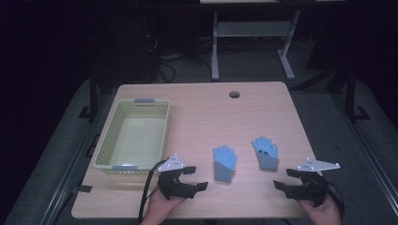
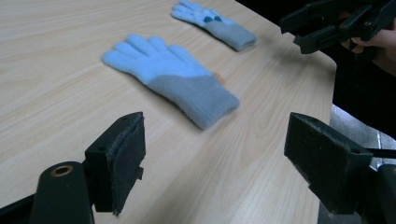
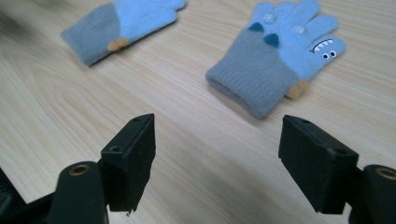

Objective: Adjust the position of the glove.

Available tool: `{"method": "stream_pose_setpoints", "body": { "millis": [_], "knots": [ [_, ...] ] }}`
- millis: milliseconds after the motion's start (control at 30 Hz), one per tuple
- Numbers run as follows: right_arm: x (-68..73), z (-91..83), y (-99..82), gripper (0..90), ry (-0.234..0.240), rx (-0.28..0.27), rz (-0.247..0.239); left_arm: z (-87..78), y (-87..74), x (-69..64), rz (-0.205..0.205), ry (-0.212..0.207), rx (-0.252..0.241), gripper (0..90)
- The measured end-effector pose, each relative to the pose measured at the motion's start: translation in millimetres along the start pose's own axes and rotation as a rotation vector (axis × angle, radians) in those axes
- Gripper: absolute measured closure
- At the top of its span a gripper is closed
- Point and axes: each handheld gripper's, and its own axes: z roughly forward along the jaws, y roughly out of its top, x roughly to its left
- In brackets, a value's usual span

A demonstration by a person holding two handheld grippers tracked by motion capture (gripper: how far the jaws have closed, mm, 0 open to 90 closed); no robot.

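Two small blue knit gloves with grey cuffs lie flat on the wooden table (image 1: pixel 197 112). The plain one (image 1: pixel 224 162) (image 2: pixel 170 77) (image 3: pixel 122 25) rests near the middle; the one with a shark face and fins (image 1: pixel 265 153) (image 3: pixel 278 58) (image 2: pixel 215 23) lies to its right. My left gripper (image 1: pixel 196 178) (image 2: pixel 215 154) hovers open near the front edge, just left of the plain glove, with nothing between its jaws. Over at the front right, my right gripper (image 1: pixel 287 179) (image 3: pixel 217 161) (image 2: pixel 322 28) is also open and empty, short of the shark glove's cuff.
A pale yellow-green plastic basket (image 1: pixel 133 136) with nothing in it stands at the table's left side, just behind my left gripper. A round cable hole (image 1: pixel 234 94) sits near the far edge. Beyond the table stands a metal desk frame (image 1: pixel 253 42) on a dark floor.
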Motion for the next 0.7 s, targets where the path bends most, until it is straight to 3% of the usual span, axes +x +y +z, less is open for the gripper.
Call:
{"method": "stream_pose_setpoints", "body": {
  "millis": [367,700],
  "knots": [
    [-0.4,-0.7,2.8,26.7,-0.019,-0.001,-0.003,-2.8,0.4,-4.0,0.013,-0.011,-0.006,20.1],
    [0.3,-0.8,25.6,25.4,-0.015,0.006,-0.032,-5.1,0.8,-4.1,0.007,-0.011,-0.020,20.1]
  ]
}}
